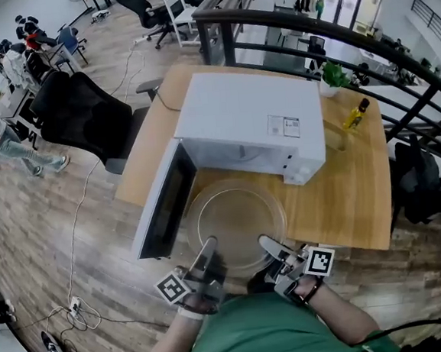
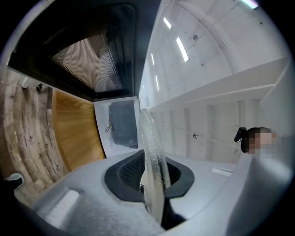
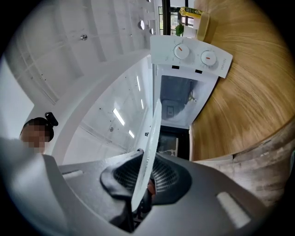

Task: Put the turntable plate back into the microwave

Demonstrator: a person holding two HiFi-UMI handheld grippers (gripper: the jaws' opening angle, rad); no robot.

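Two grippers share one load: the left gripper (image 1: 208, 247) and the right gripper (image 1: 270, 245) each clamp the near rim of the glass turntable plate (image 1: 236, 222), one on either side of its nearest point. In the left gripper view the dark ribbed pads (image 2: 125, 174) are pressed against the clear, pebbled edge of the plate, which runs up between them as a thin upright blade. In the right gripper view the matching pads (image 3: 168, 177) pinch the rim in the same way, with the plate slanting up out of the jaws. Each gripper carries its marker cube, the left one (image 1: 173, 287) and the right one (image 1: 319, 261), just above the person's green shirt (image 1: 257, 333). The plate lies roughly flat over the near part of the wooden table (image 1: 353, 198), directly in front of the white microwave (image 1: 246, 115); its far rim is close to the mouth of the oven, though whether it has crossed the threshold cannot be told. The microwave door (image 1: 162, 207) stands swung wide to the left of the plate, its dark window facing inward. From the right gripper view the open cavity (image 3: 177, 103) sits straight ahead, below the control panel (image 3: 191, 55) with its two knobs. Farther back on the table, right of the microwave, stand a small yellow bottle (image 1: 355, 113) and a potted green plant (image 1: 333, 75). A black office chair (image 1: 84, 110) sits on the wooden floor beyond the table's left end.
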